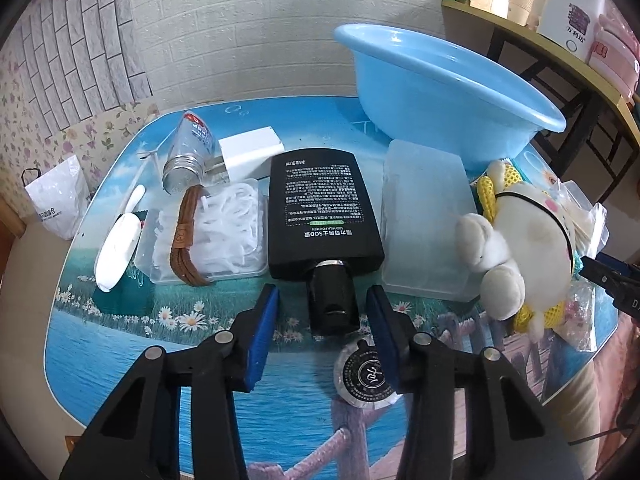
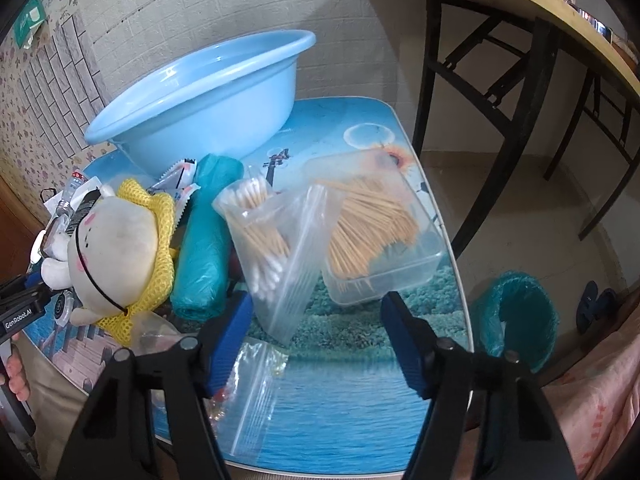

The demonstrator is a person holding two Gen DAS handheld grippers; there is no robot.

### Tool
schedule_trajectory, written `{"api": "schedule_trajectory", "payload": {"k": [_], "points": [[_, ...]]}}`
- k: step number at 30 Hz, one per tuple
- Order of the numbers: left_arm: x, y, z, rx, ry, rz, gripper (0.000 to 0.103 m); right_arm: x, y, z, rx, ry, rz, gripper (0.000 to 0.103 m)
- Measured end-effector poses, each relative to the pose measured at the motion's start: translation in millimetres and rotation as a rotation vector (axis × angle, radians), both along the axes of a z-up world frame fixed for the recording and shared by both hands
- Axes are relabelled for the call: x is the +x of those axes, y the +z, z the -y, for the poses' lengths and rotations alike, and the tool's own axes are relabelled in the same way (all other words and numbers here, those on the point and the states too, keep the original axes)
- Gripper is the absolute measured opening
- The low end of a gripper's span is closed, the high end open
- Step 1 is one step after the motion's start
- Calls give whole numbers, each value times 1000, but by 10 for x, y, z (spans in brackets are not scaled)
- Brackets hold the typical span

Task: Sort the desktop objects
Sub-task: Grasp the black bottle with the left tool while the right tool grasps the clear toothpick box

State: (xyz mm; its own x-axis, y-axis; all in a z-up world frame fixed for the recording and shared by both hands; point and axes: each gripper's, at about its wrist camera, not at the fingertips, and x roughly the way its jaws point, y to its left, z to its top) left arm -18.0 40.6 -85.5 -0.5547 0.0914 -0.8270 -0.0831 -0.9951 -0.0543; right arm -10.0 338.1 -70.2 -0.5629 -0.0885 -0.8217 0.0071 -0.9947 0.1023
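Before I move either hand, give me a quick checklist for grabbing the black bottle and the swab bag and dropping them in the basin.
1. Left tongs straddle the black bottle cap: ok.
2. Left pads pressing the cap: not ok, gaps show on both sides.
3. Right tongs around the swab bag: ok.
4. Right pads gripping the bag: not ok, not touching.
5. Basin empty: ok.
6. Plush toy clear of the bottle's path: cannot tell.
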Motion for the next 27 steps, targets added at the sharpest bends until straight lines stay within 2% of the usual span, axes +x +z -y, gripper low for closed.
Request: {"api": "schedule_trajectory", "payload": {"k": [3, 5, 7, 15, 19, 27], "points": [[-3, -2, 24, 1, 8, -2, 44, 16, 7, 3, 3, 1, 5, 67], [-1, -7, 36, 12, 13, -1, 44, 19, 3, 6, 9, 4, 10, 75], [2, -9, 51, 19, 17, -4, 45, 35, 9, -4, 20, -3, 1, 88], [-19, 25, 71, 25, 27, -16, 54, 10, 42, -38, 22, -13, -13, 88], [-52, 82, 68, 9, 34, -42, 64, 8, 88, -95, 21, -16, -28, 88], [-193, 120, 51, 22, 40, -35, 66, 28, 253, -309, 35, -25, -74, 88]]}}
